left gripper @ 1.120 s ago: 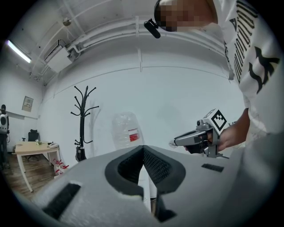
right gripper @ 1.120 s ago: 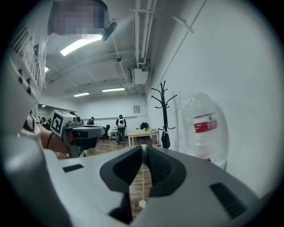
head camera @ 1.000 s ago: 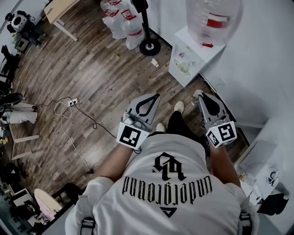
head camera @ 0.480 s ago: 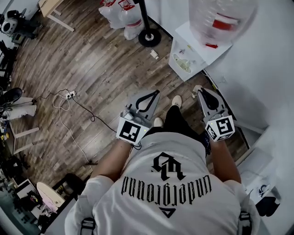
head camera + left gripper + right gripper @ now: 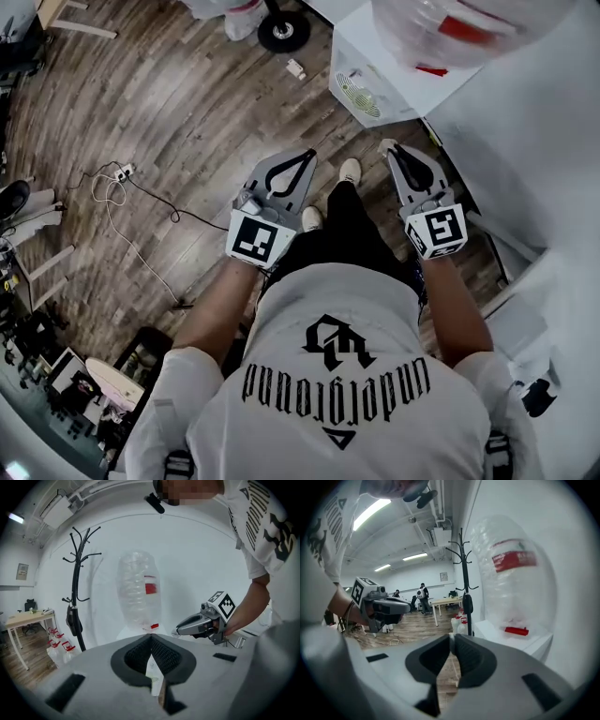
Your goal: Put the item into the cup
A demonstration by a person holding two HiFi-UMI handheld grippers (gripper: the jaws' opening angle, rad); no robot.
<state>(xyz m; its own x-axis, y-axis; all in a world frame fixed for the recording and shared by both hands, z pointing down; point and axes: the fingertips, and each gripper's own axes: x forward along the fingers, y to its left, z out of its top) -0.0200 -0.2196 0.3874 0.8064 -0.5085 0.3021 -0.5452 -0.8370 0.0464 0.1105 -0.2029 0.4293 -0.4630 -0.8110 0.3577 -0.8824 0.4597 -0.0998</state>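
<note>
I stand on a wooden floor facing a white water dispenser topped by a clear bottle, also seen as the bottle and the bottle. My left gripper is held out in front, shut, with nothing between its tips. My right gripper is level with it, nearer the dispenser. Its jaws stand almost together on a small pale item at the tips; what the item is I cannot tell. No cup shows in any view.
A black coat stand rises left of the dispenser, its round base on the floor. A white cable with a power strip lies on the boards at left. A wooden desk stands farther back, with people beyond it.
The person has stepped closer to the dispenser. Both grippers have moved forward together toward it, their jaws unchanged.
</note>
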